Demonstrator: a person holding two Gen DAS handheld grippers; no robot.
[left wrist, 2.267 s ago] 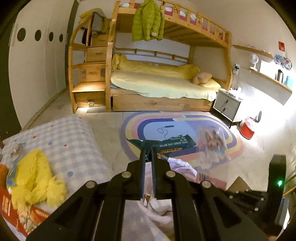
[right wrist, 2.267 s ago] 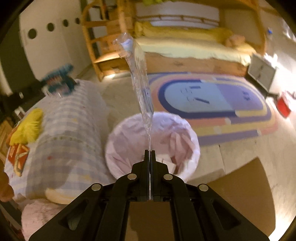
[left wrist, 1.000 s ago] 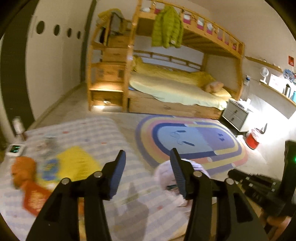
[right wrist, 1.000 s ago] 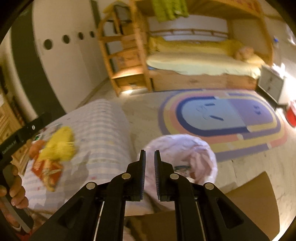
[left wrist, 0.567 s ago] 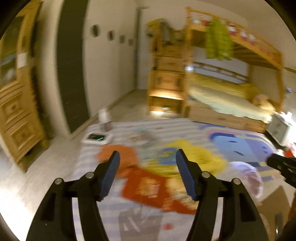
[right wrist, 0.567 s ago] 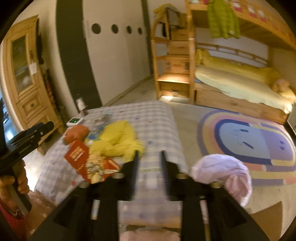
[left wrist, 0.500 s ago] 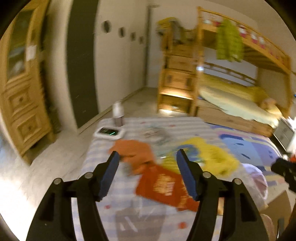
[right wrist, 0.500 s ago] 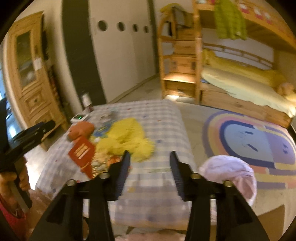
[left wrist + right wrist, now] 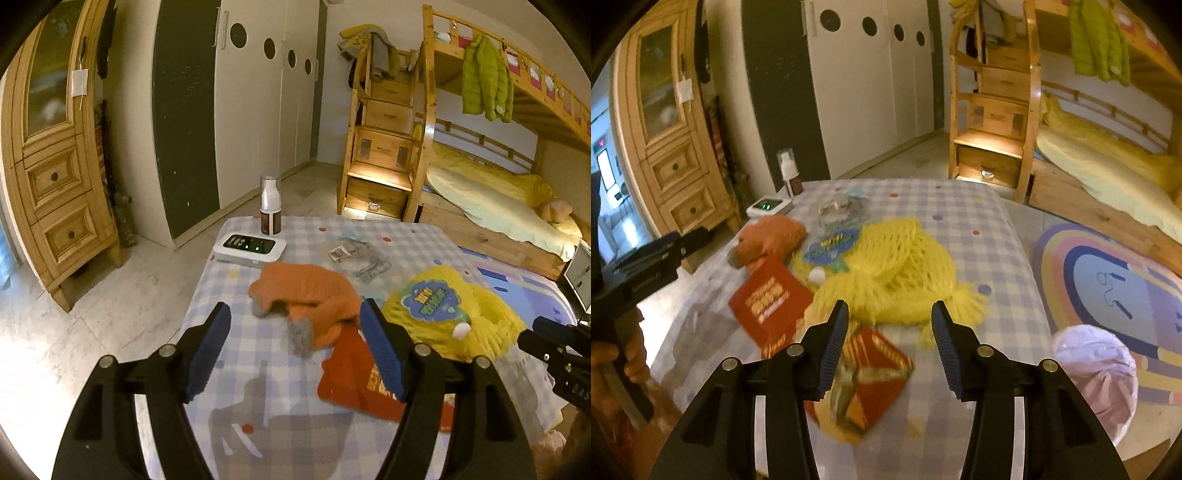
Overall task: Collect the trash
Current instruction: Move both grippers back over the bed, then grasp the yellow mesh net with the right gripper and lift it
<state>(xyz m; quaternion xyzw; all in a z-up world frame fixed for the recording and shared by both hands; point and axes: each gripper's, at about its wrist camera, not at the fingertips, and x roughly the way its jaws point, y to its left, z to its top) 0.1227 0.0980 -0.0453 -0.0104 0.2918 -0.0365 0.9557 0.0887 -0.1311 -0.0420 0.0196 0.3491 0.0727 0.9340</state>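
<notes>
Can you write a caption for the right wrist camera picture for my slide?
Open right gripper hovers over a yellow mesh net bag and red snack wrapper on the checked tablecloth.

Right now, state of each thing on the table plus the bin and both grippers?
left gripper: open, empty, jaws just widened
right gripper: open, empty, jaws just widened
orange sock: crumpled, on the table
yellow net bag: spread flat, untouched
red wrapper: lying flat beside the net
clear wrapper: crumpled, lying loose
spray bottle: upright, capped
white device: lights on
trash bin: lined, beside the table
</notes>
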